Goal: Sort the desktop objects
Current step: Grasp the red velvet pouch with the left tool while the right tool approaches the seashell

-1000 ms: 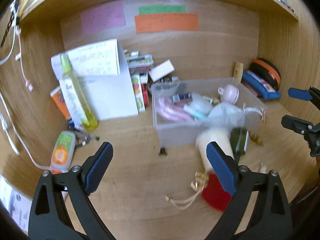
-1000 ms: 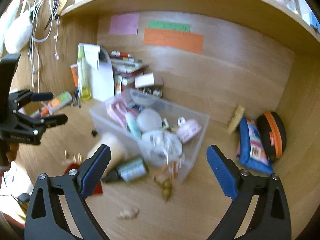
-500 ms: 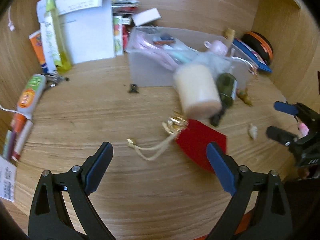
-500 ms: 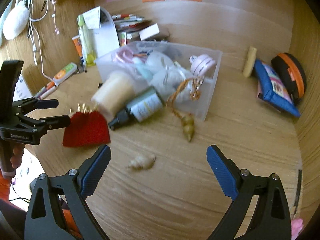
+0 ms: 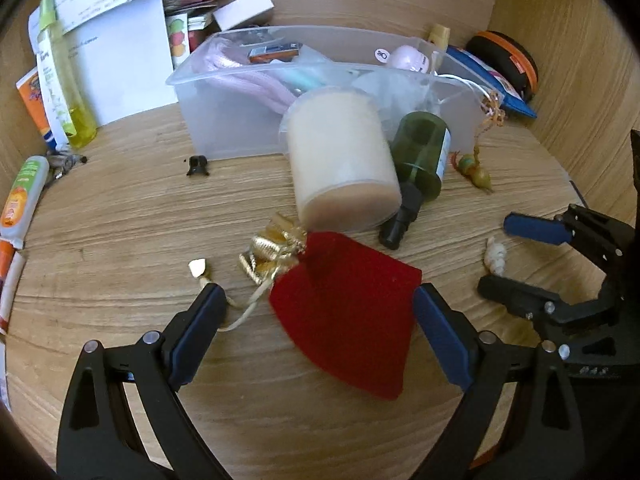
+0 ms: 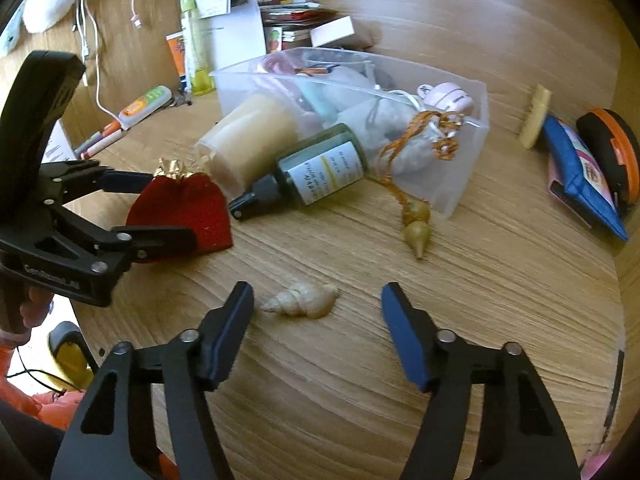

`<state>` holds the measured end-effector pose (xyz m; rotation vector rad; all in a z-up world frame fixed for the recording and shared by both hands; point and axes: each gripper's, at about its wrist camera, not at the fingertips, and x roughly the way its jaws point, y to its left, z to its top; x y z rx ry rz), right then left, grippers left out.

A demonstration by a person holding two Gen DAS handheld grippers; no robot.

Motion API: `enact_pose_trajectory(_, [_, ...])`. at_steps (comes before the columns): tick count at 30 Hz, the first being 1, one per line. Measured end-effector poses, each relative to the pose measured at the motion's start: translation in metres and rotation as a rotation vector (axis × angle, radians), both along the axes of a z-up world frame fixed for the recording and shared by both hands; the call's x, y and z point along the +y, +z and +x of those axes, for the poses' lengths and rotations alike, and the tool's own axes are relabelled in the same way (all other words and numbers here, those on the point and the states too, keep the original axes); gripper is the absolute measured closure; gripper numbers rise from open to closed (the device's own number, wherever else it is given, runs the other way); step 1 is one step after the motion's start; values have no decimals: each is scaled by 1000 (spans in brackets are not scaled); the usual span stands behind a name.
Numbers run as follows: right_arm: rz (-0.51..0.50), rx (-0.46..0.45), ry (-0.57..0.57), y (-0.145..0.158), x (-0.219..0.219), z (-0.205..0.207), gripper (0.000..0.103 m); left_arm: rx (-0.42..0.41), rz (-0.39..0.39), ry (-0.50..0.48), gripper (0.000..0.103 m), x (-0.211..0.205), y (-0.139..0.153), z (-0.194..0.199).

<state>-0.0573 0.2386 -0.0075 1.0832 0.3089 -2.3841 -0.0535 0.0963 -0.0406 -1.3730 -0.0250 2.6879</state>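
Left wrist view looks down on the wooden desktop (image 5: 120, 240), with the clear plastic bin (image 5: 224, 120) well ahead of the left gripper (image 5: 316, 312) and crammed with small items. A cream cylinder (image 5: 340, 160) and a green spray bottle (image 5: 420, 160) lie on their sides against the bin's near wall, just beyond the fingertips. Between the wide-open, empty jaws of this gripper lies the red velvet pouch (image 5: 348, 304), its gold drawstring (image 5: 236, 312) trailing beside the left finger.

From the right wrist camera, the right gripper (image 6: 316, 308) is also spread wide and holds nothing; the small pale seashell (image 6: 300, 300) sits between its fingertips, nearer the left one. A gourd charm on an orange cord (image 6: 416, 232) lies further ahead, by the bin's corner.

Likely trouble: the pouch is soft and flat, so closing on it may only pinch a fold or snag the drawstring and drag it. The shell is smooth and tapered; an off-centre squeeze could squirt it sideways across the wood. The two grippers work near each other and could collide.
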Motion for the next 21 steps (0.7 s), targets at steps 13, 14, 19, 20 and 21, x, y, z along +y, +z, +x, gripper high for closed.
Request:
enact_pose_trajectory(13, [-20, 20, -23, -1, 3, 3, 71, 51, -63, 7, 15, 13, -4, -7])
enact_pose_trajectory(14, [-21, 18, -24, -1, 3, 2, 71, 57, -63, 8, 21, 13, -4, -6])
enact_pose_trajectory(19, [-46, -1, -34, 2, 5, 3, 73, 102, -76, -51, 45, 16, -2, 6])
enact_pose_trajectory(20, [-56, -3, -32, 4, 6, 2, 75, 110, -70, -54, 53, 14, -2, 9])
enact_pose_trajectory(21, [-67, -6, -31, 5, 7, 3, 76, 111, -57, -50, 56, 12, -1, 10])
